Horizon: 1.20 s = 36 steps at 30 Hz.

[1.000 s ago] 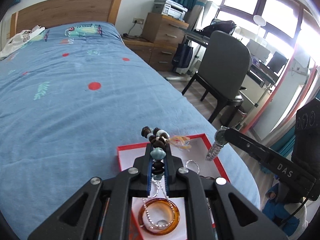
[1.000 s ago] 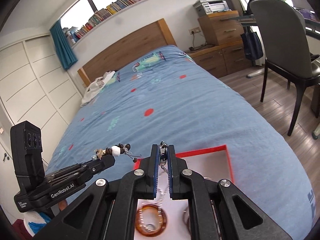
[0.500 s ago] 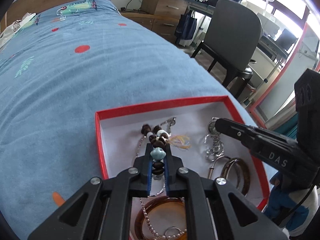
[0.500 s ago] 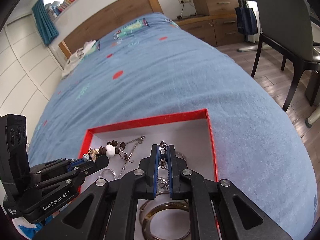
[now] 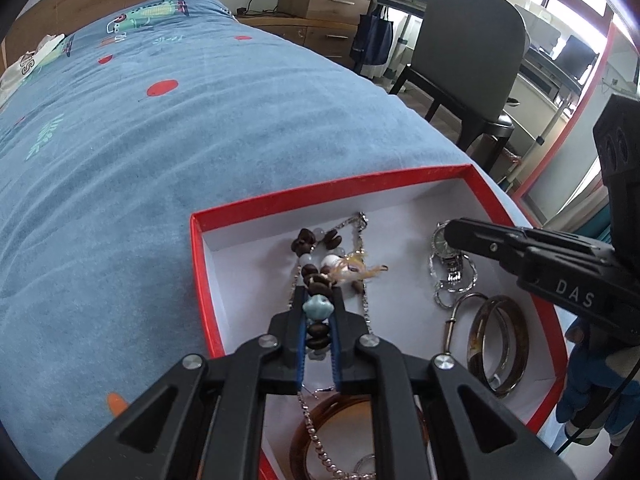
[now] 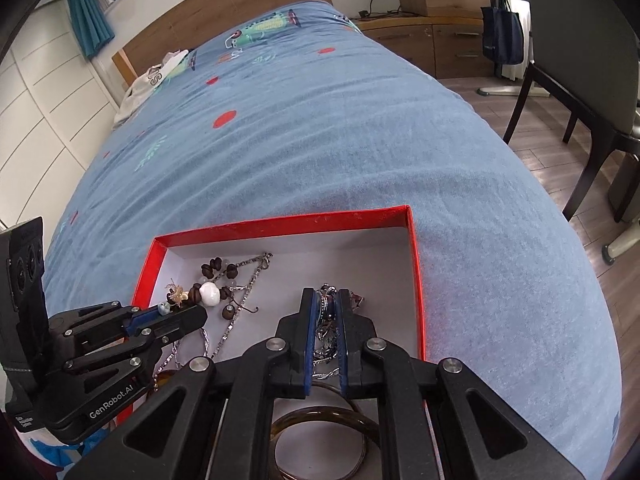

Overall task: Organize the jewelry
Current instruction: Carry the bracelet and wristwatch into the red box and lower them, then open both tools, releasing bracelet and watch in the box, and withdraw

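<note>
A shallow red box (image 5: 320, 196) with a white floor lies on the blue bedspread. My left gripper (image 5: 318, 292) has a brown and white beaded bracelet (image 5: 320, 270) between its pads; the jaws are opening, and the bracelet's free end lies on the box floor. From the right wrist view this gripper (image 6: 176, 312) sits low at the box's left side. My right gripper (image 6: 325, 296) is shut on a silver watch (image 6: 326, 308), lowered onto the floor of the box (image 6: 280, 226). The watch face (image 5: 440, 240) shows at that gripper's tip (image 5: 450, 232).
A silver chain (image 5: 362, 240), an amber bangle (image 5: 498, 344) and another bangle (image 5: 320, 412) lie in the box. The blue bed (image 6: 320, 140) stretches beyond, with white clothing (image 6: 152, 76) near the headboard. A grey chair (image 5: 468, 52) and drawers stand to the right.
Both grippers have come down from above the box into it, carrying the bracelet and the watch. The bracelet's beads and the watch now rest on the box floor.
</note>
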Each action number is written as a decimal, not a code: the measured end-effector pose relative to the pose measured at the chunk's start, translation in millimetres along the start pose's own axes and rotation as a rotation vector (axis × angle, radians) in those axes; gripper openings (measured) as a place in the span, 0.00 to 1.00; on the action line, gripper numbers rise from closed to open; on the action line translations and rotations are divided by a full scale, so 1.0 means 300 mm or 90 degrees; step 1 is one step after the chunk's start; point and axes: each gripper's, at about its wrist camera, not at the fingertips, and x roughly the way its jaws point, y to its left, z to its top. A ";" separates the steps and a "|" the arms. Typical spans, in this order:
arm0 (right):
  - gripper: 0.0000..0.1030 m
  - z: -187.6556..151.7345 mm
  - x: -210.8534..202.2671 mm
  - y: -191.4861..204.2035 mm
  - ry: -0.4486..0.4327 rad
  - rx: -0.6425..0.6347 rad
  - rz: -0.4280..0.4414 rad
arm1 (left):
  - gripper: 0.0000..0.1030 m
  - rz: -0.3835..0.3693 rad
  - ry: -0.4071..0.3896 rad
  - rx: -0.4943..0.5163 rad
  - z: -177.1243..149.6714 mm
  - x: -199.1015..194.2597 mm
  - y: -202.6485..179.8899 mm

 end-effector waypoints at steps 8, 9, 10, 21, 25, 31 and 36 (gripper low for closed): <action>0.10 0.000 -0.015 -0.009 -0.007 0.011 -0.004 | 0.18 -0.015 -0.003 0.008 0.001 -0.014 -0.004; 0.11 0.000 -0.016 -0.009 -0.007 0.012 -0.005 | 0.21 -0.018 -0.004 0.009 0.001 -0.017 -0.007; 0.12 0.001 -0.018 -0.010 -0.008 0.012 -0.006 | 0.27 -0.019 -0.006 0.009 0.000 -0.022 -0.010; 0.25 -0.009 -0.067 -0.029 -0.026 0.040 -0.002 | 0.39 -0.018 -0.010 0.029 -0.014 -0.069 -0.038; 0.26 -0.013 -0.108 -0.029 -0.039 0.047 -0.002 | 0.39 -0.021 -0.021 0.041 -0.019 -0.118 -0.053; 0.30 -0.028 -0.200 -0.011 -0.065 0.051 -0.008 | 0.42 -0.017 -0.039 0.035 -0.045 -0.209 -0.066; 0.39 -0.064 -0.274 0.029 -0.081 0.048 -0.021 | 0.43 -0.002 -0.044 0.016 -0.087 -0.283 -0.048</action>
